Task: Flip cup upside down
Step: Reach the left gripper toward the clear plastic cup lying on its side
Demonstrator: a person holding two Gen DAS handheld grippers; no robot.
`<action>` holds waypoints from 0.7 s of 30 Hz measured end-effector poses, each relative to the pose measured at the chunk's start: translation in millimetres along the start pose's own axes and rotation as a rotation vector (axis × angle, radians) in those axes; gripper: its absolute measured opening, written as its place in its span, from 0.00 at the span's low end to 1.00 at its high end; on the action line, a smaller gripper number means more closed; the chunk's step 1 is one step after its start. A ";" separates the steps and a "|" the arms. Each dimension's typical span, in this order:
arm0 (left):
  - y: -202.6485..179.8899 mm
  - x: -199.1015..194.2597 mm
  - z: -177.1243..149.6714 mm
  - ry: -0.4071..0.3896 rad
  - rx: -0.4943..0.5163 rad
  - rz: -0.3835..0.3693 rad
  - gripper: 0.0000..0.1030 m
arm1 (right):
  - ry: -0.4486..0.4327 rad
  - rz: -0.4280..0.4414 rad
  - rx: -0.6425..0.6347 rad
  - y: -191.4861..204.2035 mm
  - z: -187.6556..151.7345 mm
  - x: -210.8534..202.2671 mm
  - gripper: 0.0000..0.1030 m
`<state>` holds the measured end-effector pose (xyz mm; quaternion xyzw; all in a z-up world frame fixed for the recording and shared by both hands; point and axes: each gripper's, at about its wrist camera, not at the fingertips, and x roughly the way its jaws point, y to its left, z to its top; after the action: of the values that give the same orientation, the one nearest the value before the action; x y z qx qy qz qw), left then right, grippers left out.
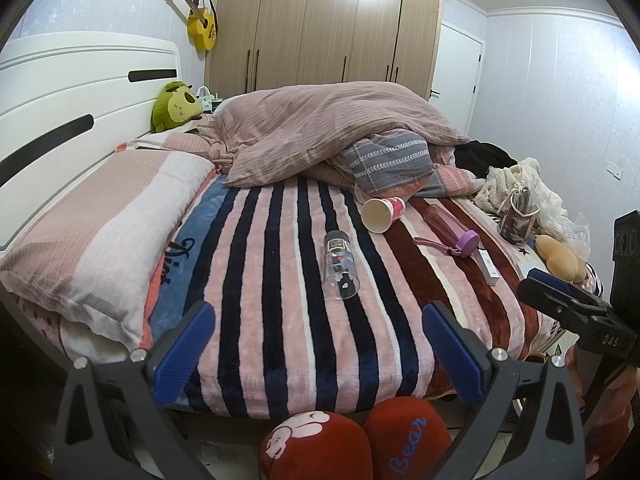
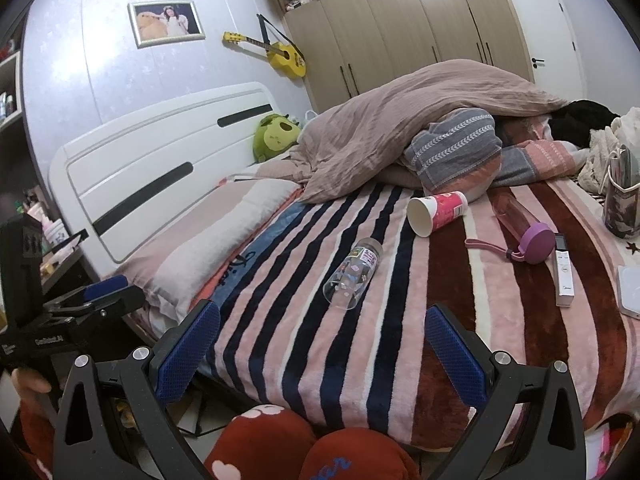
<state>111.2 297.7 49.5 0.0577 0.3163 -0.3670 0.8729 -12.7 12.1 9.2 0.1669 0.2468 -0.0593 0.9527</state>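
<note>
A clear glass cup [image 1: 340, 266] with stickers lies on its side on the striped blanket [image 1: 280, 320], mouth toward me; it also shows in the right wrist view [image 2: 352, 276]. A red and white paper cup [image 1: 383, 213] lies on its side farther back, also in the right wrist view [image 2: 436, 213]. My left gripper [image 1: 318, 346] is open and empty, hovering at the bed's near edge, short of the glass cup. My right gripper [image 2: 322, 350] is open and empty, likewise at the near edge. Each gripper shows at the side of the other's view.
A pink bottle with purple lid [image 1: 452, 228] and a white remote [image 1: 489, 266] lie right of the cups. A rumpled duvet [image 1: 320, 128] and pillows [image 1: 100, 232] fill the back and left. A bag [image 1: 516, 216] and clothes sit at far right. Red slippers [image 1: 352, 444] are below.
</note>
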 end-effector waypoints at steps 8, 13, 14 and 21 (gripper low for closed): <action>0.3 0.7 -0.4 0.002 -0.001 0.000 1.00 | 0.000 -0.041 -0.003 1.8 0.3 2.2 1.00; 0.7 0.1 -3.2 0.013 0.001 0.000 1.00 | -0.020 -0.045 0.000 1.7 1.0 3.7 1.00; 2.6 3.7 -3.3 0.017 0.000 0.000 1.00 | -0.024 -0.050 0.002 0.5 1.8 4.1 1.00; 5.0 38.2 6.7 0.062 -0.003 0.002 1.00 | -0.002 -0.064 0.002 -8.0 6.6 18.4 1.00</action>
<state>138.3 276.0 31.5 0.0680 0.3435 -0.3639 0.8631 4.7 1.8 3.3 0.1597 0.2511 -0.0903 0.9504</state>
